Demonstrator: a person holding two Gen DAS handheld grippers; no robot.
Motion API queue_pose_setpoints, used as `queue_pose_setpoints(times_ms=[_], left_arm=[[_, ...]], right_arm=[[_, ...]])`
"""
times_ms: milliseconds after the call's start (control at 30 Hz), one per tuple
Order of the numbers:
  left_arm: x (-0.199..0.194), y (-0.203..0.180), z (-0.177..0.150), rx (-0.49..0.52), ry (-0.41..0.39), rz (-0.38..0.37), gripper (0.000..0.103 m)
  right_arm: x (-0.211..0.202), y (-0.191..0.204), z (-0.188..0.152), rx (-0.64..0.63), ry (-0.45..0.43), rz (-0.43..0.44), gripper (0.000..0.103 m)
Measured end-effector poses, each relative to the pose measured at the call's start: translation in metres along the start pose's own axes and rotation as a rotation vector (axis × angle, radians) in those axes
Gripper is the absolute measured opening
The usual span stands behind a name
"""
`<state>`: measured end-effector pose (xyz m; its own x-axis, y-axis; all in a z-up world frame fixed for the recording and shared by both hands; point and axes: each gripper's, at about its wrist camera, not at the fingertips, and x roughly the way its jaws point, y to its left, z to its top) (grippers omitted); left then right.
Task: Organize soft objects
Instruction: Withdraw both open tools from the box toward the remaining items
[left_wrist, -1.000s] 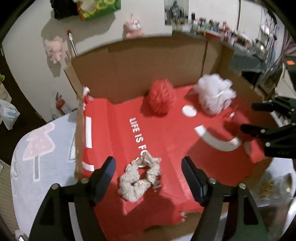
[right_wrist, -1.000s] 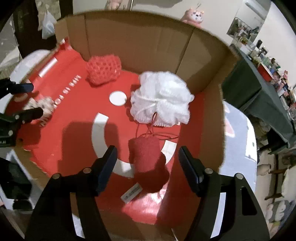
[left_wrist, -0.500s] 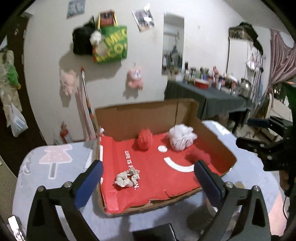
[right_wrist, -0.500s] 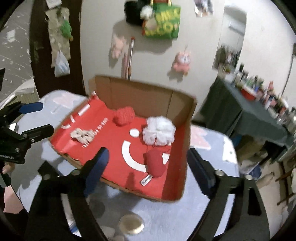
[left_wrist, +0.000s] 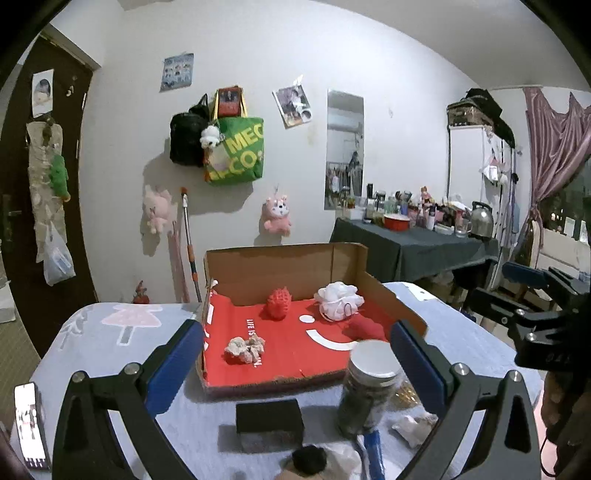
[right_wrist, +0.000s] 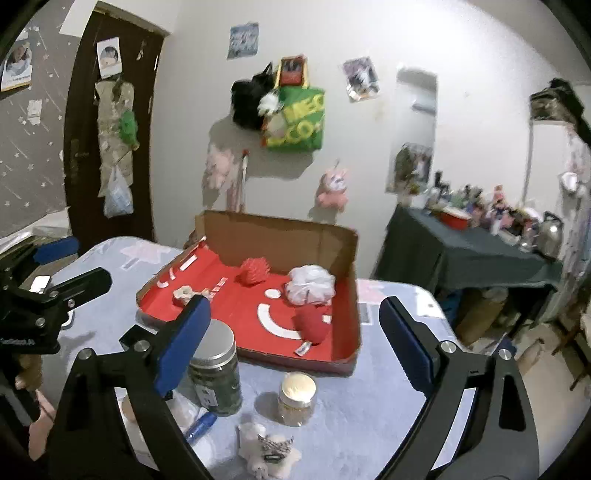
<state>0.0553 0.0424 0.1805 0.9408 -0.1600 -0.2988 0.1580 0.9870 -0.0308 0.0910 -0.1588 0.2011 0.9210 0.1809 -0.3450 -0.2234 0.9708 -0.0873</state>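
Clearly both tools are empty: the left gripper (left_wrist: 291, 363) has its blue-padded jaws spread wide with nothing between them, and the right gripper (right_wrist: 295, 332) has its jaws opening, likewise bare of any load. Both hang on the near side of the cardboard box (left_wrist: 280, 254), above the table (right_wrist: 369, 406), which reads as a pull-back stance after a drop, or a pause to pick the next target. Inside the box, on its red liner, four soft things lie apart from one another: a beige scrunchie (left_wrist: 244, 347) near the front left corner, crumpled and knotted-looking; a red spiky ball (left_wrist: 279, 302) against the back wall; a white mesh pouf (left_wrist: 338, 300) by the back right, frilly and loose with a cord loop showing; and a red plush piece (right_wrist: 313, 325) toward the front right, with a small tag at its edge. Spacing them out probably keeps each easy to pinch alone. Outside the box, in front of it, a small white plush toy (right_wrist: 267, 448) lies on the table near two lidded jars (right_wrist: 216, 373), seemingly not yet sorted.
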Motion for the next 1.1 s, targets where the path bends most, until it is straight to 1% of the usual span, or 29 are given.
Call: queue_pose_setpoints(times_ms=[67, 133, 200, 367, 533, 633, 800, 967, 1100], left_arm=[[-0.007, -0.004, -0.008, 0.0, -0.008, -0.007, 0.103], [-0.012, -0.006, -0.015, -0.018, -0.013, -0.012, 0.103], [-0.016, -0.006, -0.024, -0.04, -0.015, -0.024, 0.103], [-0.018, -0.014, -0.042, -0.041, -0.018, -0.01, 0.103], [-0.013, -0.023, -0.066, -0.01, -0.004, 0.008, 0.103], [-0.011, -0.025, -0.079, -0.01, 0.01, 0.009, 0.103], [-0.004, -0.026, -0.099, -0.021, 0.048, 0.012, 0.103], [0.004, -0.028, -0.121, -0.026, 0.09, 0.024, 0.103], [0.012, -0.027, -0.134, -0.028, 0.138, 0.024, 0.103]], right_arm=[[-0.012, 0.004, -0.011, -0.003, -0.039, -0.032, 0.094], [-0.021, 0.006, -0.021, 0.012, -0.061, -0.045, 0.095], [-0.025, 0.007, -0.031, 0.025, -0.07, -0.038, 0.098], [-0.034, 0.009, -0.057, 0.041, -0.088, -0.055, 0.099], [-0.032, 0.009, -0.082, 0.071, -0.064, -0.054, 0.099], [-0.03, 0.012, -0.097, 0.076, -0.045, -0.07, 0.099], [-0.022, 0.012, -0.119, 0.106, -0.001, -0.066, 0.099], [-0.017, 0.013, -0.142, 0.121, 0.017, -0.07, 0.099], [-0.009, 0.01, -0.156, 0.141, 0.047, -0.071, 0.099]])
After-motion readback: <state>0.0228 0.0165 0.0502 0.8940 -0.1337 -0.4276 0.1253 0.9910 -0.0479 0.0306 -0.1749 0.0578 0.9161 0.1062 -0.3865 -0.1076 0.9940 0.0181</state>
